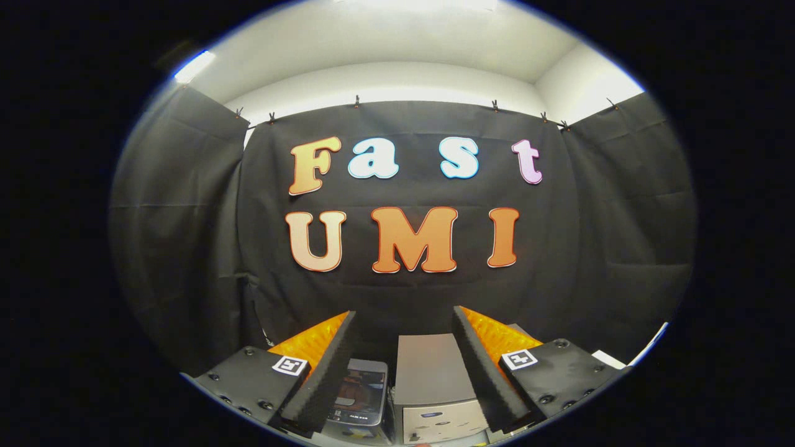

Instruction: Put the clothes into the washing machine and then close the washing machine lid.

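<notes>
One gripper, two fingers, two boxy things between them

One gripper point(404, 366) with two orange-backed fingers point(323, 366), spread apart with nothing held, each base carrying one square black-and-white marker: two markers point(290, 365). Between the fingers sit two items: one grey box-shaped appliance point(435, 388) on the right and one smaller clear-topped thing point(362, 394) on the left. One black cloth wall point(186, 248) hangs far behind.

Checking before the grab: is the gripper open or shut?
Open. The gripper has its fingers spread wide, nothing between them; washing machine beyond.
</notes>
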The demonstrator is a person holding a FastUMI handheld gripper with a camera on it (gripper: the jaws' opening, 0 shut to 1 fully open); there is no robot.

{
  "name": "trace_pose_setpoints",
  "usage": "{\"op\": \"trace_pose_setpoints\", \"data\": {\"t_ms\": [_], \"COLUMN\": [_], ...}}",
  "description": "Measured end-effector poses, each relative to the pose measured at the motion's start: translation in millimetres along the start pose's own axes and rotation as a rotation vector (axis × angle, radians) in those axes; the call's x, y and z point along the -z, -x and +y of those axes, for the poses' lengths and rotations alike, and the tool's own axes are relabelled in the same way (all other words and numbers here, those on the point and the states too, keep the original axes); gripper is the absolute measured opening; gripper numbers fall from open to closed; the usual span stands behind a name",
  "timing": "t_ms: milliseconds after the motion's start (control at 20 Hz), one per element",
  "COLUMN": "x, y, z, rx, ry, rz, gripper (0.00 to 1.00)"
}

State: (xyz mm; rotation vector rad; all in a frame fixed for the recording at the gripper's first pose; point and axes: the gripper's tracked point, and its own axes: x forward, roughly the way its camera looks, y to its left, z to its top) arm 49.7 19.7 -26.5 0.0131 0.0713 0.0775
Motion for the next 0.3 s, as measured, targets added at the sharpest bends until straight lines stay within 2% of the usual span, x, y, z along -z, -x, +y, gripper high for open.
{"op": "trace_pose_setpoints", "data": {"t_ms": [300], "x": [-7.0], "y": [8.2], "z": [0.0], "rx": [-0.007], "ry": [0.005], "rz": [-0.03], "gripper": [0.98]}}
